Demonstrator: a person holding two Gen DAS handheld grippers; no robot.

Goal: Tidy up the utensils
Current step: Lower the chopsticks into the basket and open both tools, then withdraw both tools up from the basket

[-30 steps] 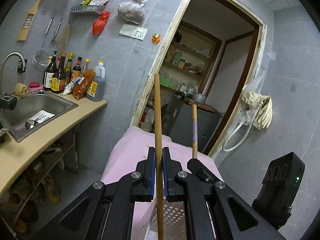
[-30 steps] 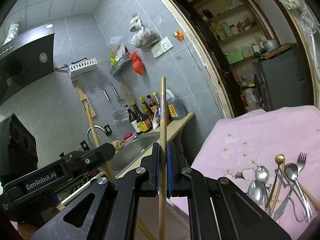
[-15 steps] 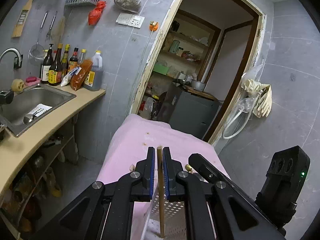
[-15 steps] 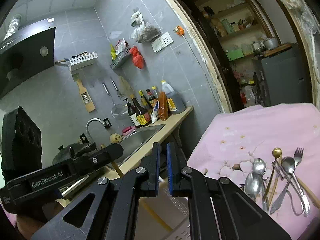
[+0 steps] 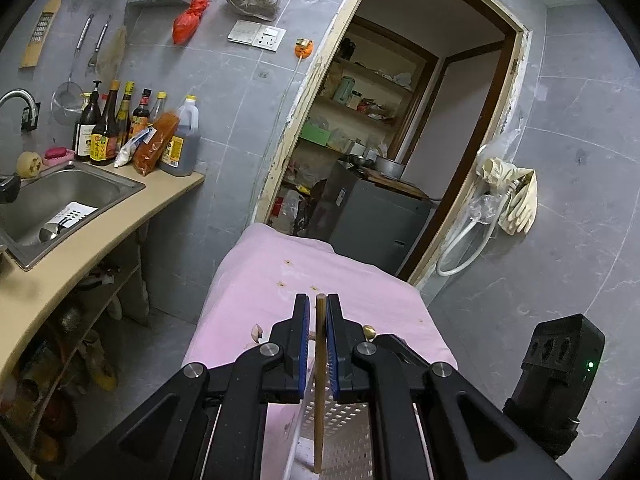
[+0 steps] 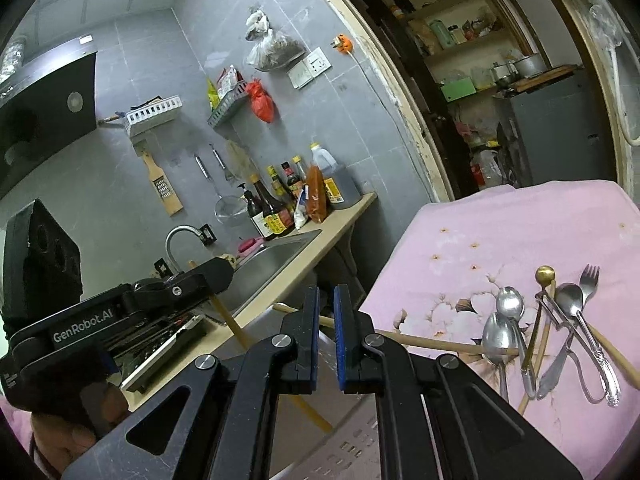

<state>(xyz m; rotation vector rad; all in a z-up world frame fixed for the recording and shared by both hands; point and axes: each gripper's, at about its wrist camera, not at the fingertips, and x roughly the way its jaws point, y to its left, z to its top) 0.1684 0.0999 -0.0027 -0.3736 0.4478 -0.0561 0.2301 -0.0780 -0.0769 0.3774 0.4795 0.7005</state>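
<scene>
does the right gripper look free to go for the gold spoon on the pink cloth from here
Probably yes. The right gripper is shut with nothing between its pads, and the gold spoon lies uncovered on the pink cloth. It crosses other cutlery, so a clean pick may be fiddly.

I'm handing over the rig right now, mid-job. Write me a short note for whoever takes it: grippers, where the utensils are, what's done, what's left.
Left gripper: shut on a wooden chopstick, held upright with its lower end down inside the white perforated basket.
Right gripper: jaws almost together, nothing between them.
Basket: another chopstick lies slanted in it, below the right gripper.
Left on the pink cloth: two silver spoons, a gold-bowled spoon, a fork, more spoons and chopsticks, in a tangled pile.
Done: chopsticks brought to the basket.
Left to do: release the left chopstick, then move the pile.
</scene>
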